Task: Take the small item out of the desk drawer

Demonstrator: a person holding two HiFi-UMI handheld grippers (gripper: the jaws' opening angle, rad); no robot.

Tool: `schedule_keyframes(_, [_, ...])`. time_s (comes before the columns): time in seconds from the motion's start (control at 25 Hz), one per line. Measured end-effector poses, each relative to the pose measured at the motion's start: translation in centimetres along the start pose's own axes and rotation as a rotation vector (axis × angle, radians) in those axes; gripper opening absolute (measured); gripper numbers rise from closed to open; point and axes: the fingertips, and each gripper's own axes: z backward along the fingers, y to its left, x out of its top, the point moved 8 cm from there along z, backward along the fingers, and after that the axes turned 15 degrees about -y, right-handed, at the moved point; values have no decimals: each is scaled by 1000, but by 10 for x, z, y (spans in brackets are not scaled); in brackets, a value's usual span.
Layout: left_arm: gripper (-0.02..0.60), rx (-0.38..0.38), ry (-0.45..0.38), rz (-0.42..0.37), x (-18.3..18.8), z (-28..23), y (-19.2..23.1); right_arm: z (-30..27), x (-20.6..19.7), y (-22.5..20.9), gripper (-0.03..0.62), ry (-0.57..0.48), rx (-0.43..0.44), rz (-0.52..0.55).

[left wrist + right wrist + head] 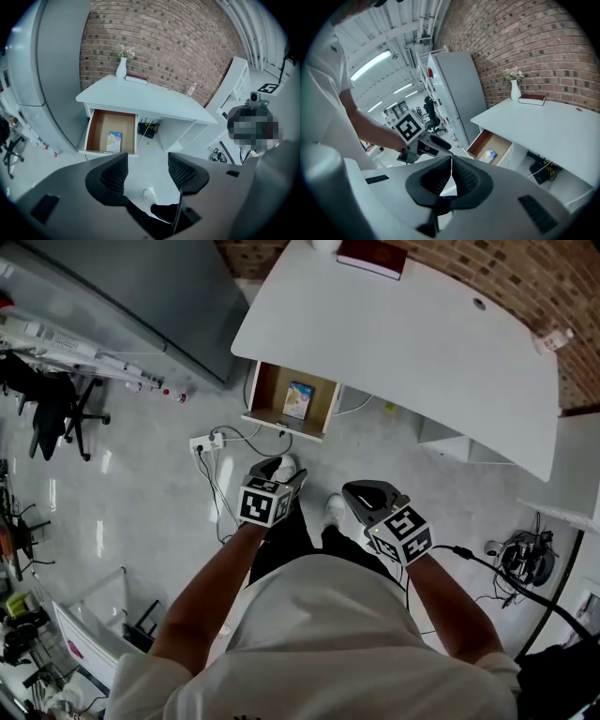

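The wooden desk drawer [266, 395] stands pulled open under the white desk [403, 343]. A small colourful flat packet [299, 399] lies inside it, also seen in the left gripper view as the packet [114, 141] and in the right gripper view as the packet [490, 155]. My left gripper [281, 471] hangs above the floor well short of the drawer; its jaws stand open with nothing between them [147, 171]. My right gripper [361, 495] is beside it, jaws shut and empty [451, 171]. Both are far from the packet.
A dark red book [373, 257] and a white vase [122, 68] sit on the desk's far side. A power strip with cables [208, 442] lies on the floor left of the drawer. A grey cabinet [141, 296] stands at left, a black chair [56, 409] farther left.
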Motion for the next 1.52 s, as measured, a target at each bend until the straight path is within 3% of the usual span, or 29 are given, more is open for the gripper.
schedule_keyframes(0.48, [295, 55, 174, -139, 1, -163, 134, -67, -2, -35, 34, 11, -168, -161])
schedule_keyframes(0.68, [307, 34, 228, -146, -13, -214, 136, -62, -13, -35, 34, 10, -214, -215])
schedule_keyframes(1.0, [361, -39, 311, -224, -25, -291, 158, -76, -45, -58, 34, 37, -275, -292])
schedule_keyframes(1.24, [377, 1, 317, -239, -31, -328, 176, -89, -58, -63, 33, 42, -288, -321])
schedule_keyframes(1.52, [381, 68, 332, -187, -42, -351, 192, -91, -69, -66, 34, 67, -287, -330])
